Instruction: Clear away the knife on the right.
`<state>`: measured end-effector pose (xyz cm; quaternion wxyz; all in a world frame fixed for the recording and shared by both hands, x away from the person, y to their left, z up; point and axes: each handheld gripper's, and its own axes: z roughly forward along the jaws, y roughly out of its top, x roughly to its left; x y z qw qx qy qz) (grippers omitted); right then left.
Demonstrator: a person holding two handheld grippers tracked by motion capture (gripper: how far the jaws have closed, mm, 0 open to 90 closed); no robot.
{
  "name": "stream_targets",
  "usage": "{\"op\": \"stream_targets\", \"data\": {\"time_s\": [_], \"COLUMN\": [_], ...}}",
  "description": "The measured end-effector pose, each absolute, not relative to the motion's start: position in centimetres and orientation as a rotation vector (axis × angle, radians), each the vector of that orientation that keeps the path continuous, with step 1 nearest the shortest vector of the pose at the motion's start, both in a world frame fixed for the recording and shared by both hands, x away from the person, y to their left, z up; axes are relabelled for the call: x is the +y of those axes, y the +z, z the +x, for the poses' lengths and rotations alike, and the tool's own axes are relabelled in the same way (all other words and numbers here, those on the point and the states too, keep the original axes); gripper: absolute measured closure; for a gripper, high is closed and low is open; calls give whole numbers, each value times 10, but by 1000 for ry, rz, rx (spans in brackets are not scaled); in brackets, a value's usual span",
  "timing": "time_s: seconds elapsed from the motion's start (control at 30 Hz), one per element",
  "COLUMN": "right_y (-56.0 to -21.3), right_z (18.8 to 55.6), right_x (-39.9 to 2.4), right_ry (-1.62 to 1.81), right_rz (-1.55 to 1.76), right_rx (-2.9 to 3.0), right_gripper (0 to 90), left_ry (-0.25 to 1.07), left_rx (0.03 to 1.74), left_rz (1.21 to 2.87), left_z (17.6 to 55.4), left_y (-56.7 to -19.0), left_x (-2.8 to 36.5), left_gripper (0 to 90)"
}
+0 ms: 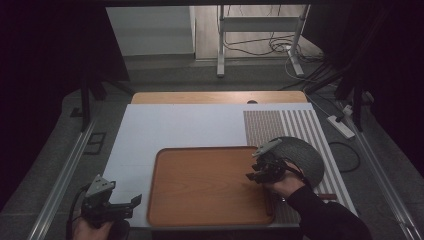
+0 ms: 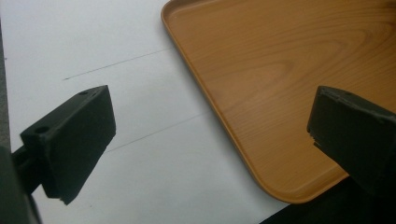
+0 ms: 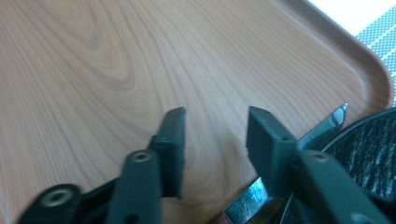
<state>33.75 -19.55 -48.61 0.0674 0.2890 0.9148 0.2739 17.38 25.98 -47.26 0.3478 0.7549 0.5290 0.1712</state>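
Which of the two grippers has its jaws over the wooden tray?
The right gripper: its open jaws stand over the tray at the right edge, near a knife. The left gripper is over the white sheet, left of the tray.

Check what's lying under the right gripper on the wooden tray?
A knife blade lies under the right gripper, on the wooden tray by the dark round plate. The gripper hides its handle; nothing sits between the open jaws.
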Motion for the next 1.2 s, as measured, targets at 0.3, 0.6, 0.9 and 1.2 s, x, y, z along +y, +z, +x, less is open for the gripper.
{"op": "stream_targets", "data": {"time_s": [0.3,0.6,0.9,1.2], "right_y": [-485,-484,-479,-473], "right_z": [335,337,336,331], "right_x": [-190,-194,-207,-224], "right_ry": [812,851,883,900], "right_rz": [874,893,916,938], "right_rx": [2701,2695,2675,2658], "right_gripper": [111,10,4,4], "left_ry": [445,444,443,440], "left_rx": [1370,1371,1373,1375], "left_rz": [1961,1960,1963,1962], "left_z": [174,174,174,174], "left_y": [-473,-473,-473,-473], "left_x": [260,260,259,260], "left_gripper": [18,18,18,17]}}
